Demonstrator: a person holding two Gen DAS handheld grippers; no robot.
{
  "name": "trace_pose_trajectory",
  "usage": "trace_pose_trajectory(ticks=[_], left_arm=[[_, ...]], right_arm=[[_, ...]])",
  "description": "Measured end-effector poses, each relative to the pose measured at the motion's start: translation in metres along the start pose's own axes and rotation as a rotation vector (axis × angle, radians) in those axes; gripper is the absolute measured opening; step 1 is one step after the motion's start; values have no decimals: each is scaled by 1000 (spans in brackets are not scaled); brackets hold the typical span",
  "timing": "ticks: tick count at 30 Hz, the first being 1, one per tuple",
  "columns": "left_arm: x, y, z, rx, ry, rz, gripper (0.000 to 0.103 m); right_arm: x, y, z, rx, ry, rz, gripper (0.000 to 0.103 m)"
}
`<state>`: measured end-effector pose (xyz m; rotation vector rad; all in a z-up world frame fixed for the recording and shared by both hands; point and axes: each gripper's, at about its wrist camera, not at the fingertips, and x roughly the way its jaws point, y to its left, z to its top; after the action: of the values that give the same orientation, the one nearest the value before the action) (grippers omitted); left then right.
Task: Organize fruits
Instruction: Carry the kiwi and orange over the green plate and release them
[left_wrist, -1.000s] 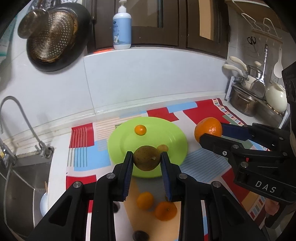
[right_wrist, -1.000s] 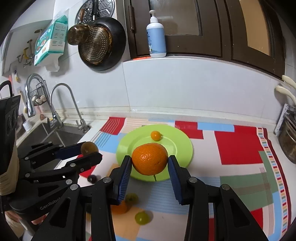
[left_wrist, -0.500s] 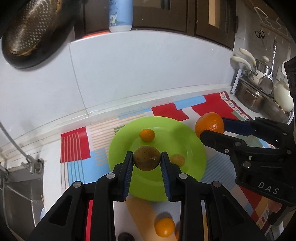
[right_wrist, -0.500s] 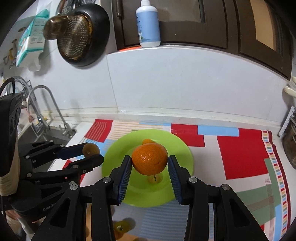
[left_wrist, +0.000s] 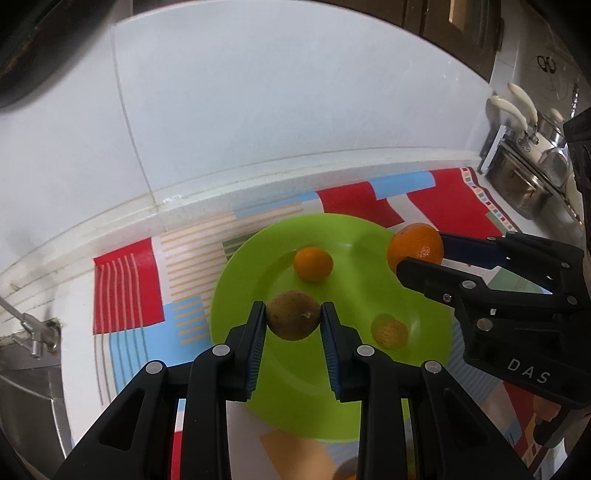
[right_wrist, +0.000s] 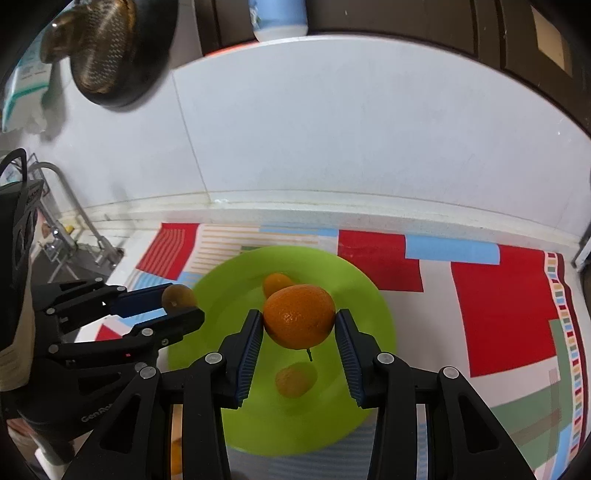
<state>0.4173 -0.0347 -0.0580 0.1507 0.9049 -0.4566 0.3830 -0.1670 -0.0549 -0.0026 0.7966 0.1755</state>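
Left tool (left_wrist: 293, 319) clamps a brown fruit (left_wrist: 293, 314) at centre frame and right tool (right_wrist: 299, 328) clamps the big orange (right_wrist: 299, 316), both hanging over the green plate (left_wrist: 258, 387), likely so each can drop straight in. Two fruits in tools. On the plate: one small orange (left_wrist: 313, 264) upper centre, one yellowish fruit (left_wrist: 389, 330) lower right, patterned mat (right_wrist: 498, 314) covering the table.

plate (left_wrist: 251, 280): lime green | mat (left_wrist: 125, 280): red, blue, striped | orange (right_wrist: 299, 317): orange
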Motion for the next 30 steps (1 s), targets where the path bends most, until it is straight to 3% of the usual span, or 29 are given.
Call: trace_pose_trajectory(ticks=[19, 22, 26, 30], left_arm=[[47, 7, 10, -3, 84, -9, 30], [46, 7, 11, 0, 79, 2, 40], [40, 9, 11, -8, 71, 14, 41], [23, 7, 9, -5, 36, 39, 47]], right_arm=[[56, -12, 6, 10, 81, 19, 42], [57, -13, 5, 3, 68, 18, 42], [49, -12, 5, 1, 42, -5, 50], [36, -12, 3, 7, 19, -12, 50]])
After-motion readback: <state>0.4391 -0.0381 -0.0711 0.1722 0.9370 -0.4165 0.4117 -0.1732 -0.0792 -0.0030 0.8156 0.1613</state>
